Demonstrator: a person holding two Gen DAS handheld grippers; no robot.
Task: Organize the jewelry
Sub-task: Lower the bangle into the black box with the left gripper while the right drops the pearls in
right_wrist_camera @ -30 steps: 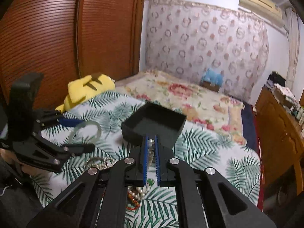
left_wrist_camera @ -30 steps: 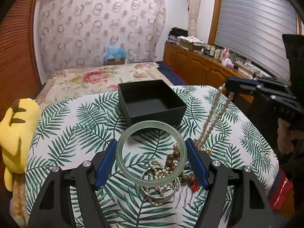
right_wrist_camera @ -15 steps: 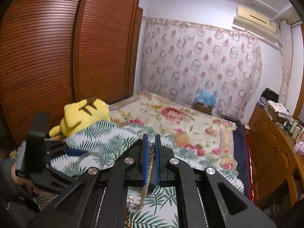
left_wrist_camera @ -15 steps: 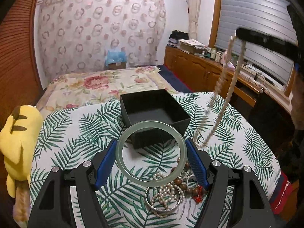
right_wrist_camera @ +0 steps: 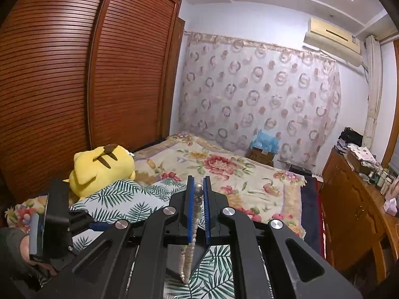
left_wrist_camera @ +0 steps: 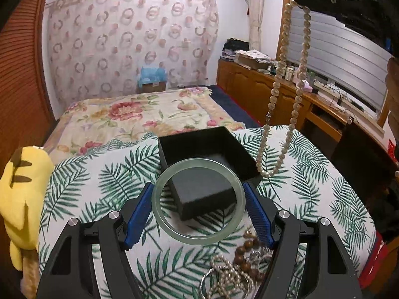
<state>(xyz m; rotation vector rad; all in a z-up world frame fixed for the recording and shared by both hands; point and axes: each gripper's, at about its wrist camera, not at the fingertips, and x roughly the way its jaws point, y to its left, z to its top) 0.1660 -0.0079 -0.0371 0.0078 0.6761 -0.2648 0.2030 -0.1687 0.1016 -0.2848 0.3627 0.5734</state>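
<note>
Surface with palm-print cloth now sits lower in the right view; the right gripper has risen. Black box is closer to the left gripper than a second ago, now under the bangle. Left jaws grasp the bangle across its width. Right jaws clenched on the pearl necklace, which has lifted clear of the jewelry pile and hangs beside the box. Both pieces look about ready to drop in.
</note>
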